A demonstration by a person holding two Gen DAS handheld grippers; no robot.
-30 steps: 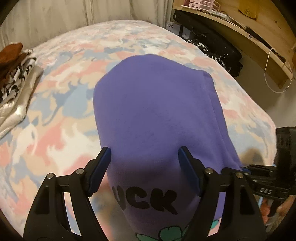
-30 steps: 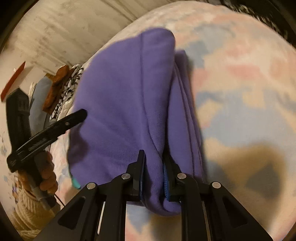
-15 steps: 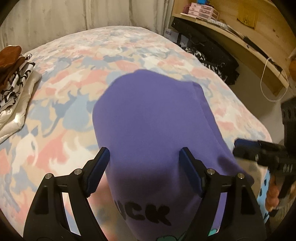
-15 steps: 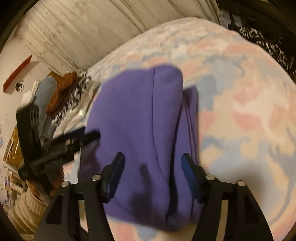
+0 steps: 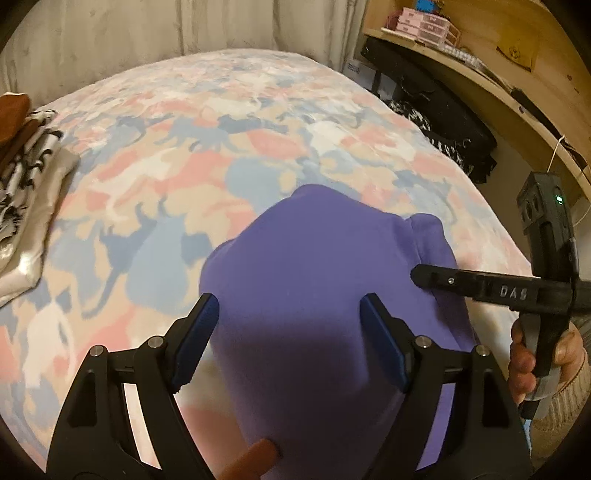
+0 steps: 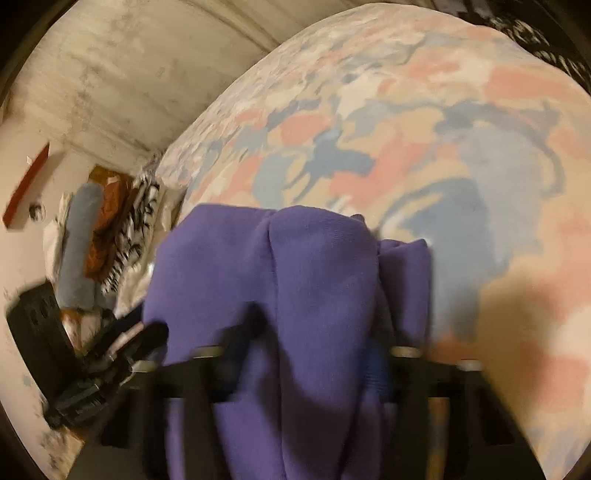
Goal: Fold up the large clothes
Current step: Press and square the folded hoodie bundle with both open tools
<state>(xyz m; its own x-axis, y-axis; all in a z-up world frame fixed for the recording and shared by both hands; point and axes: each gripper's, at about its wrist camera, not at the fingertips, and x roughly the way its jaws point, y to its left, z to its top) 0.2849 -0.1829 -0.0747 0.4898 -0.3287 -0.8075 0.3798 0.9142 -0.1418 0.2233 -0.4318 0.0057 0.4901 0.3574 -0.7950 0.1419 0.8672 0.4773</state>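
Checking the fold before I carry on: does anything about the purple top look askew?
Yes. The purple top is bunched on the bedspread, not flat: an extra layer sticks out past its right edge, so the edges don't line up.

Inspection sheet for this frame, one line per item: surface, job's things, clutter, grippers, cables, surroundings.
Surface: bed with a pastel patterned bedspread.
Job's things: purple sweatshirt, partly folded, lying on the bedspread.
Clutter: stack of folded clothes at the bed's left edge.
Grippers: left gripper open, jaws wide over the sweatshirt; right gripper blurred, jaws have just been closing with purple cloth between them, grip unclear.
Cables: white cord hanging by the shelf.
Surroundings: wooden shelf with pink boxes, dark bags below it, curtain behind the bed.
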